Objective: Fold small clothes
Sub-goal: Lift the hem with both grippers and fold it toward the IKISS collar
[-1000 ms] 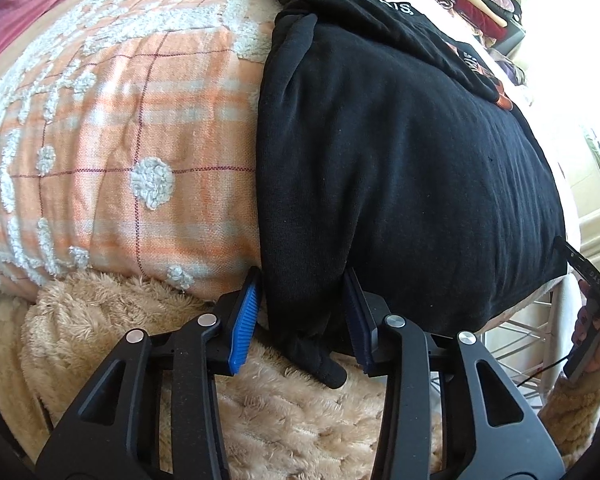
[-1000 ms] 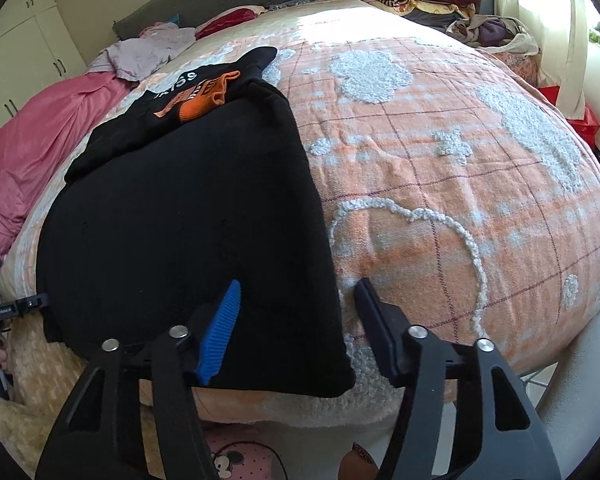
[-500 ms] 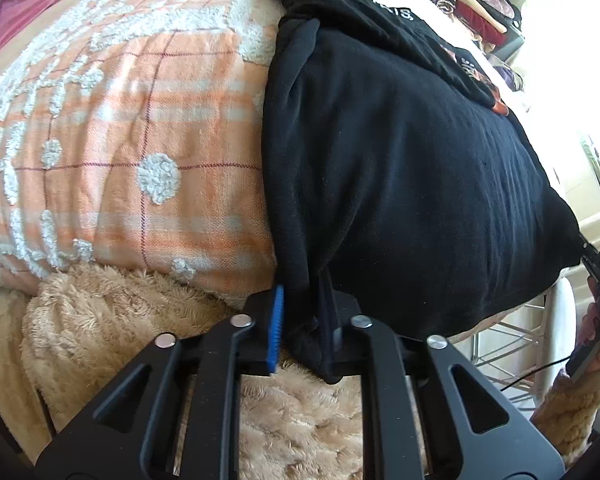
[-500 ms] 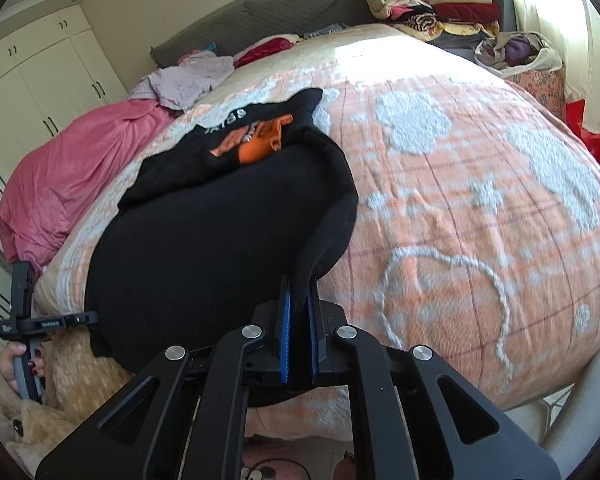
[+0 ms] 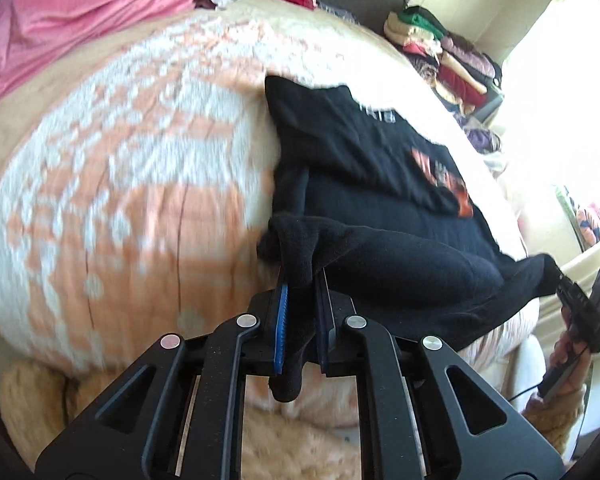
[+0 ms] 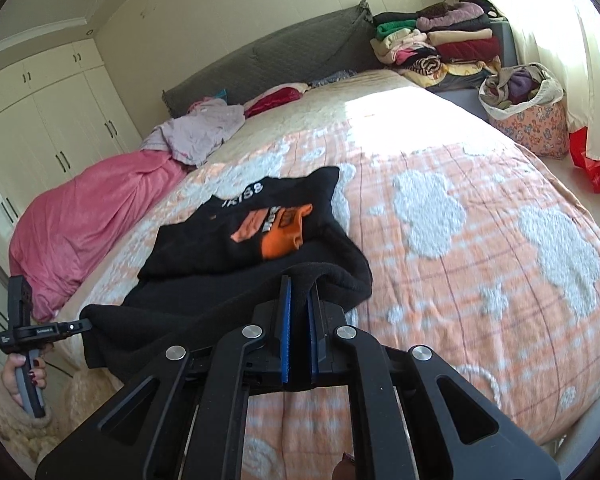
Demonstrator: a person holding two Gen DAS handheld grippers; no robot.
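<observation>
The left gripper (image 5: 300,308) and right gripper (image 6: 299,312) are each pinching the black shirt (image 6: 228,240). Its lifted hem is hiding the bedspread (image 6: 480,240) underneath.

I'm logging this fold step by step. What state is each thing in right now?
Left gripper: shut on the shirt's near corner.
Right gripper: shut on the other near corner.
Shirt: near edge lifted off the bed, far part lying print-up.
Wardrobe doors: closed.
Basket: full of clothes.
</observation>
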